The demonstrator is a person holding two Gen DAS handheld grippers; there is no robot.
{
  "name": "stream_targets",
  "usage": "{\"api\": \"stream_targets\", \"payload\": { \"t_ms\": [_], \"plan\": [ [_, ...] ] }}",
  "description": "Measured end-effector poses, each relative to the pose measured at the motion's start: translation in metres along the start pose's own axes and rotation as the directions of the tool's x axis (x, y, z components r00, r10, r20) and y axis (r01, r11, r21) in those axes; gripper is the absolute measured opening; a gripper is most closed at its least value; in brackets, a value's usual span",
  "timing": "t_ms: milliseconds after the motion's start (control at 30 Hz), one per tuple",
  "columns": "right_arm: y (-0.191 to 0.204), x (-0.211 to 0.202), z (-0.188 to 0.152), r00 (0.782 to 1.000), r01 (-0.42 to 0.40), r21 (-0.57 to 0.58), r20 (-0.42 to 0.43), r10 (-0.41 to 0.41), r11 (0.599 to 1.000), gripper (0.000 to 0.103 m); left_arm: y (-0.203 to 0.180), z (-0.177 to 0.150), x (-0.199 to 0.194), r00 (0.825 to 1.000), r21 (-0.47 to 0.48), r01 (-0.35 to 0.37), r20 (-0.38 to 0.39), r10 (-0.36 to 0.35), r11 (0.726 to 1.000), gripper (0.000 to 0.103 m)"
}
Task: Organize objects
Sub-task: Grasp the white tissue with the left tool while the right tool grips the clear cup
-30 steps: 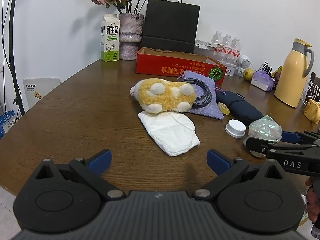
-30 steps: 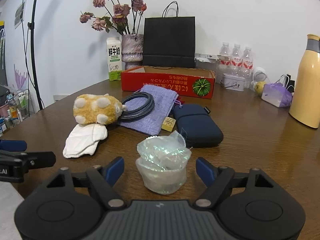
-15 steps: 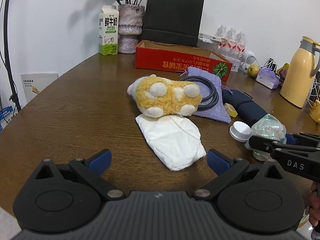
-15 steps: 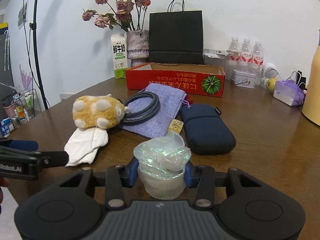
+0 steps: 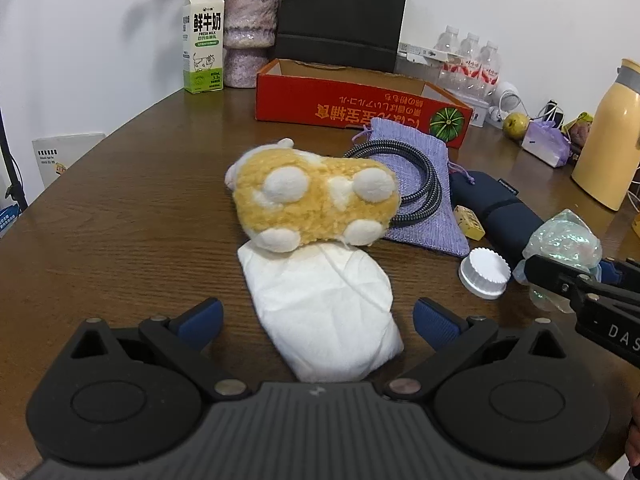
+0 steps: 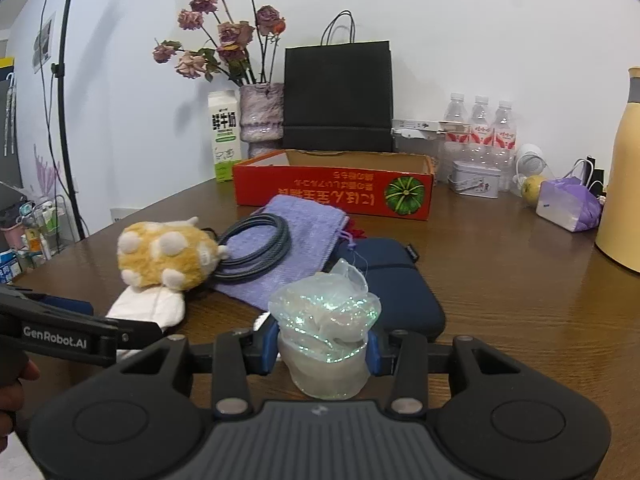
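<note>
Blue pads of the right gripper (image 6: 322, 350) press both sides of a clear jar (image 6: 325, 364) stuffed with iridescent film; the jaws have just been closing and now clamp it, the jar at the table's near edge. Left gripper (image 5: 316, 314) hangs wide, nothing pinched, its pads on either side of the near end of a white cloth (image 5: 324, 312) lying on the wood table (image 5: 120, 220).

Only the left view shows the white cap (image 5: 485, 273), on the table just beside the jar, and the small yellow block (image 5: 469, 222) behind it. The right view shows the cloth mostly hidden behind the left gripper's arm.

Next out: a yellow plush (image 5: 316, 200) with white spots, touching the cloth's far end. A coiled cable (image 6: 254, 252) lies on a purple pouch (image 6: 296, 240), against the plush. A navy case (image 6: 396, 288) sits right of the pouch, behind the jar.

Further back: red box (image 6: 334, 194), open, then milk carton (image 5: 203, 42), vase (image 6: 262, 114), black bag (image 6: 338, 96). Flowers show whole only in the right view. Bottles (image 6: 480, 124) and a yellow flask (image 5: 608, 144) at far right.
</note>
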State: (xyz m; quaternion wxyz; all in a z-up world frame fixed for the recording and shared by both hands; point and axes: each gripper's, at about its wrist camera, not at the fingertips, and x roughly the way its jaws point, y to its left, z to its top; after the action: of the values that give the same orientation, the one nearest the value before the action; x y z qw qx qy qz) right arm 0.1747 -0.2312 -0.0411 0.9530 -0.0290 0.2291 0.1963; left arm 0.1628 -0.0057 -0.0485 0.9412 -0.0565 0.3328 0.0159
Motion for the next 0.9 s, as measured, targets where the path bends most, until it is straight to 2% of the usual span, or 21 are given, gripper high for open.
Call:
{"api": "stream_targets", "payload": {
  "t_ms": [167, 400, 600, 900],
  "plan": [
    [-0.006, 0.004, -0.002, 1.000, -0.002, 0.005, 0.001, 0.002, 1.000, 0.040, -0.004, 0.006, 0.009, 0.999, -0.006, -0.035, -0.016, 0.035, 0.999, 0.103],
    [-0.009, 0.006, -0.002, 1.000, -0.013, 0.010, 0.006, 0.013, 1.000, 0.040, -0.009, 0.013, 0.022, 0.990, 0.019, -0.133, -0.037, 0.133, 0.991, 0.103],
    [-0.010, 0.007, -0.003, 1.000, -0.022, 0.012, -0.002, 0.022, 1.000, 0.040, -0.011, 0.011, 0.023, 0.989, 0.011, -0.145, -0.014, 0.145, 0.989, 0.103],
    [-0.010, 0.008, -0.005, 1.000, -0.017, 0.011, -0.010, 0.017, 1.000, 0.041, -0.011, 0.013, 0.023, 0.990, 0.019, -0.136, -0.033, 0.136, 0.991, 0.103]
  ]
}}
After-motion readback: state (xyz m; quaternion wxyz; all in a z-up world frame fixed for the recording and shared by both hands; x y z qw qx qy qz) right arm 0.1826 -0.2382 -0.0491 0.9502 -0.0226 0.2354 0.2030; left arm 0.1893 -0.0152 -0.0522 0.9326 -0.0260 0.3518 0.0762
